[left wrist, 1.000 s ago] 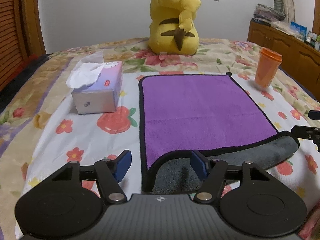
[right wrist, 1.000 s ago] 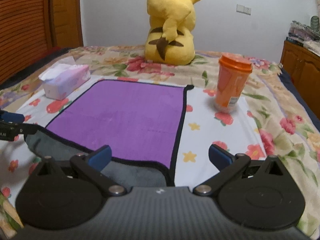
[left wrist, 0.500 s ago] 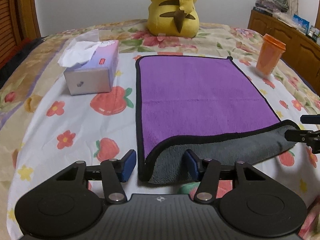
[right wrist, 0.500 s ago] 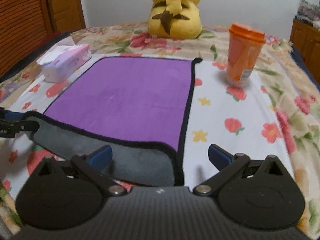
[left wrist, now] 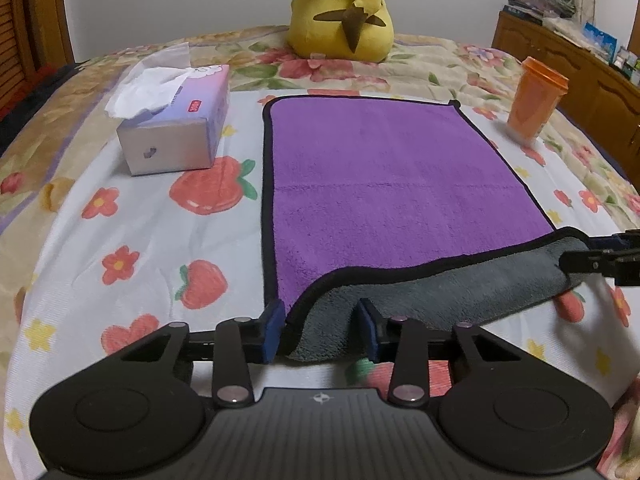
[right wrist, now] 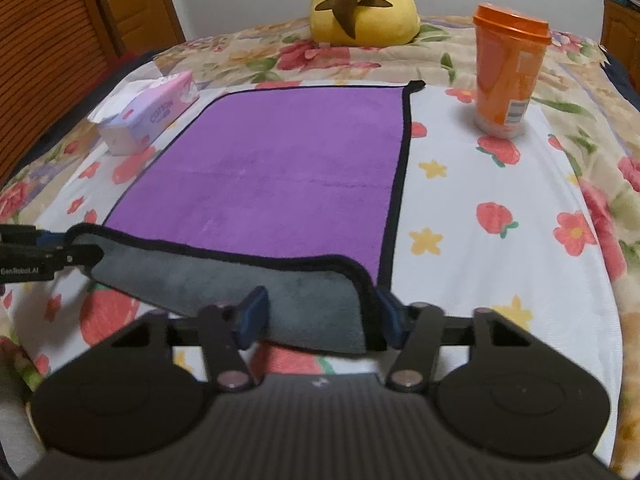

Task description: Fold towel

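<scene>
A purple towel (left wrist: 384,176) with black trim and a grey underside lies flat on the bed; it also shows in the right wrist view (right wrist: 280,168). Its near edge is turned up, grey side showing. My left gripper (left wrist: 320,330) straddles the near left corner of the towel, jaws partly closed with the cloth between them. My right gripper (right wrist: 320,318) straddles the near right corner the same way, and its tip shows in the left wrist view (left wrist: 600,258). Neither pair of pads presses the cloth flat.
A tissue box (left wrist: 176,128) stands left of the towel. An orange lidded cup (right wrist: 508,68) stands to its right. A yellow plush toy (left wrist: 344,12) sits at the far end. A wooden cabinet (left wrist: 568,68) is at the right.
Both grippers moved forward onto the towel's near corners and their jaws narrowed around the cloth. The near edge lifted a little.
</scene>
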A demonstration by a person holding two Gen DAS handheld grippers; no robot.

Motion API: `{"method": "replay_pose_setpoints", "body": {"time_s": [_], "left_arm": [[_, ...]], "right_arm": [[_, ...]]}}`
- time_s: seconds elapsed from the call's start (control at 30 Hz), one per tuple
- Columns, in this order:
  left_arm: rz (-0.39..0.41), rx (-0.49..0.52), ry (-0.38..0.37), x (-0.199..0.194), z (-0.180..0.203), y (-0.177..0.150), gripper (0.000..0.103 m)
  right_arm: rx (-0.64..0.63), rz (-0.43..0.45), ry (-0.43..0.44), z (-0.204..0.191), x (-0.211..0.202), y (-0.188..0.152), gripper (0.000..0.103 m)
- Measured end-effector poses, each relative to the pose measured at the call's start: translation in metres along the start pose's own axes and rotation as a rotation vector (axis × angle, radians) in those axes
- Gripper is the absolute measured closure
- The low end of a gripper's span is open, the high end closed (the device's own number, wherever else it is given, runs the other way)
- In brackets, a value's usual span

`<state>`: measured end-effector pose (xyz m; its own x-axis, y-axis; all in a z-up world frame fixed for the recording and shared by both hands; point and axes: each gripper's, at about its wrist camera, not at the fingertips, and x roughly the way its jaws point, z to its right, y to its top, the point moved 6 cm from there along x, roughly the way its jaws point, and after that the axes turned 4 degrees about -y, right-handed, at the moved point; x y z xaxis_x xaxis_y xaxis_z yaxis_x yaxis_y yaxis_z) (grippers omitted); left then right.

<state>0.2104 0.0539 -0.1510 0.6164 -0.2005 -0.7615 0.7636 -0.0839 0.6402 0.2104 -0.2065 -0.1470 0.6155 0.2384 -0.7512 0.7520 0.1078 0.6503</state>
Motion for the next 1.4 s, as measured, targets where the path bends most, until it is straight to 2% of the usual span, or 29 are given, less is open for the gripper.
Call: {"method": "replay_pose_setpoints", "body": {"time_s": [0.07,0.13,0.2,0.23,0.37,0.4,0.43,0.57,0.63,0.93,1.4], "left_arm": [[0.004,-0.002,-0.005,0.0,0.0,0.0,0.071],[0.011,-0.007,-0.001,-0.001,0.0,0.0,0.076],[0.013,-0.009,-0.005,-0.001,-0.001,0.0,0.082],[0.015,-0.009,-0.007,-0.001,-0.001,0.001,0.085],[0.026,0.006,-0.007,-0.002,0.001,0.001,0.089],[0.029,0.008,-0.006,-0.003,0.002,0.001,0.089],[0.03,0.009,-0.008,-0.003,0.002,0.001,0.09],[0.048,0.011,-0.007,-0.008,0.003,0.005,0.093],[0.083,0.009,0.005,-0.014,0.004,0.009,0.093],[0.195,-0.006,-0.01,-0.04,0.009,0.026,0.094],[0.246,0.013,-0.006,-0.04,0.011,0.046,0.094]], "right_arm": [[0.009,-0.002,0.002,0.004,0.0,0.001,0.057],[0.014,-0.019,0.001,0.008,0.003,0.001,0.064],[0.023,-0.026,-0.004,0.013,0.005,0.001,0.078],[0.025,-0.03,-0.006,0.014,0.005,0.001,0.079],[0.022,-0.024,0.0,0.016,0.004,0.002,0.085],[0.019,-0.023,0.001,0.016,0.004,0.002,0.097],[0.016,-0.022,0.003,0.017,0.004,0.002,0.099],[0.019,-0.006,0.016,0.017,0.0,0.005,0.099],[0.017,0.009,0.017,0.016,-0.002,0.008,0.099],[0.016,0.134,0.022,0.016,-0.02,0.026,0.099],[0.011,0.228,0.062,0.015,-0.031,0.05,0.099]]}}
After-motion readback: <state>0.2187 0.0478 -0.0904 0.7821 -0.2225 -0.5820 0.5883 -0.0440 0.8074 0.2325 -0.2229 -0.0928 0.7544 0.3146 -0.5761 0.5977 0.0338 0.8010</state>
